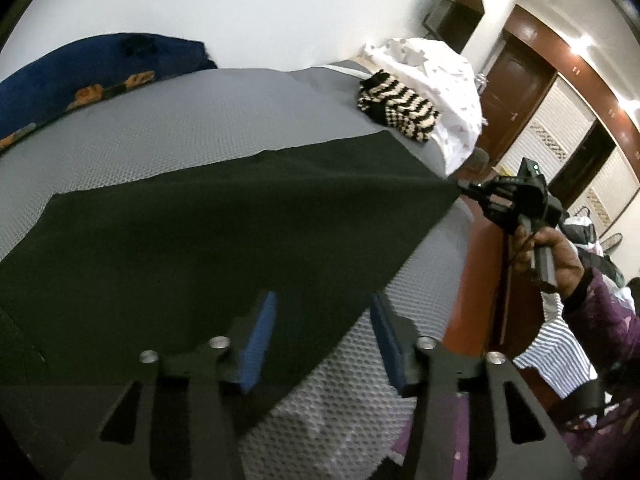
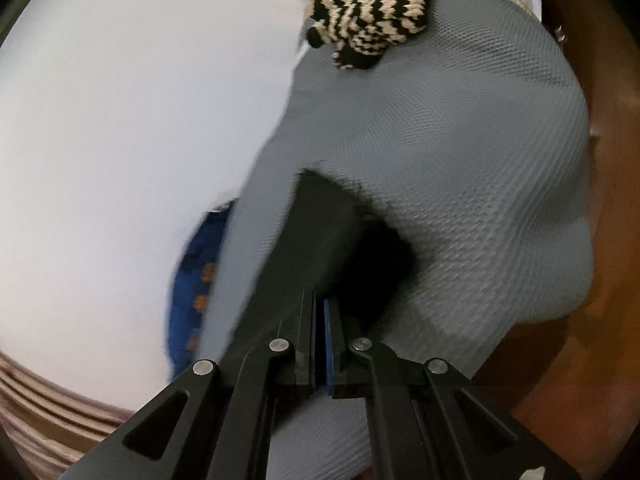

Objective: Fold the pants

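A: Position of the pants [image 1: 224, 232]?

B: Dark, near-black fabric spread flat across the grey textured mattress [image 1: 192, 120] of the bed. One corner is drawn out taut toward the bed's right edge, off the surface.

A: Right tongs [image 2: 319, 344]?

B: Fingers brought together, blue pads almost meeting, with the dark cloth pinched between them. In the left wrist view the same right tongs [image 1: 464, 189] sit at the stretched corner, held by the right hand [image 1: 548, 256] in a purple sleeve.

A: Left tongs [image 1: 322, 340]?

B: Spread wide, blue pads [image 1: 260, 336] well apart, nothing between them. They hover over the near diagonal edge of the pants; the edge runs between the two fingers. Contact with the cloth cannot be judged.

A: Other items?

B: A black-and-cream zigzag knitted piece [image 1: 396, 108] at the far corner of the mattress, touching a white patterned cloth [image 1: 436, 80] behind it. A blue blanket with orange motifs [image 1: 80, 76] along the far left side, against the white wall [image 1: 240, 4]. Brown wooden bed frame [image 1: 476, 280] on the right.
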